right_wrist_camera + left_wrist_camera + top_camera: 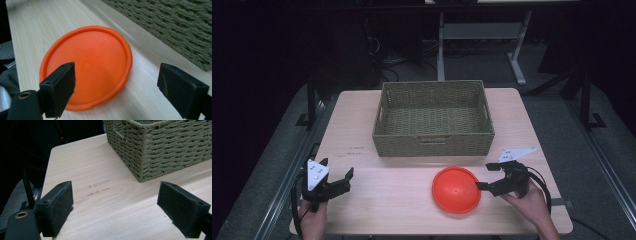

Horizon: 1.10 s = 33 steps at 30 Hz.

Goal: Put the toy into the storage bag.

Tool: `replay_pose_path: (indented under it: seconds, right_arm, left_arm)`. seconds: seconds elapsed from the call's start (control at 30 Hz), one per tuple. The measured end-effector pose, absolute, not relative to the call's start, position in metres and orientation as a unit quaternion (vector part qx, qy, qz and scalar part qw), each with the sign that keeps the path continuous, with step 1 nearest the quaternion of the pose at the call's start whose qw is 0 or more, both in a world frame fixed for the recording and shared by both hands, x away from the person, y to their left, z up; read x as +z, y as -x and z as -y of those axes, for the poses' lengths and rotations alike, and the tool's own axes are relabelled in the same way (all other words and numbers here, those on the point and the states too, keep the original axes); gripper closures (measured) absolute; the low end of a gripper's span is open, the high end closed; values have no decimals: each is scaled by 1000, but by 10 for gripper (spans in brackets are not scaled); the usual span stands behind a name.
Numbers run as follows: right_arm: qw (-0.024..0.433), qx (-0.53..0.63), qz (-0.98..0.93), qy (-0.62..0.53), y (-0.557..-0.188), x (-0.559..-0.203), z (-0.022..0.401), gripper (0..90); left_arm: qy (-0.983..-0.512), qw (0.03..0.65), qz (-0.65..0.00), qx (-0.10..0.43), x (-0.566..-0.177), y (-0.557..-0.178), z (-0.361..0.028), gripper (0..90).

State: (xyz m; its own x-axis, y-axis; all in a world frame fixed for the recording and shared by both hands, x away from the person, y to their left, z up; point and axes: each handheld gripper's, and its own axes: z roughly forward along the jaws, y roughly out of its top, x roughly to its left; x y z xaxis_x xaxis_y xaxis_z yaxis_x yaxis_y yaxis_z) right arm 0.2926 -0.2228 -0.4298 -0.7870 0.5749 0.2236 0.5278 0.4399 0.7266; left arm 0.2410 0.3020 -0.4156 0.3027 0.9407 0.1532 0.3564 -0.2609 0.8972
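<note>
A person stands at a light wood table (362,130) and holds a gripper in each hand.

The right gripper (484,176) is low over the table, near its right edge. Its jaws are wide apart and hold nothing. They point at an orange disc (456,189), which lies flat on the table near the front edge, a bit right of the middle. One jaw tip is just beside the rim of the disc; I cannot tell if it touches. In the right gripper view the disc (87,65) looks round with a raised rim, and one black jaw stands in front of its near side. The other jaw is off to the side, over bare wood.

The left gripper (337,172) is at the front left of the table, well apart from the disc. Its jaws are wide apart too, with nothing between them. In the left gripper view they sit over bare wood with a few faint marks (98,187) on it.

A woven basket (433,145) sits at the back middle of the table. It is greenish, with a handle hole in each short side. The disc lies just in front of it, not touching. One corner of the basket (160,150) shows ahead of the left gripper.

The floor (562,125) around the table is grey.
</note>
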Motion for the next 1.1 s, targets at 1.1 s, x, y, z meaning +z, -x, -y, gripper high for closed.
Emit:
replay_pose_path:
  seconds: [1.1]
  right_arm:
    - [5,351,-855,-382,-294,-462,195,484]
  left_arm:
    - [-714,392,-450,365,-417,-242,-295,128]
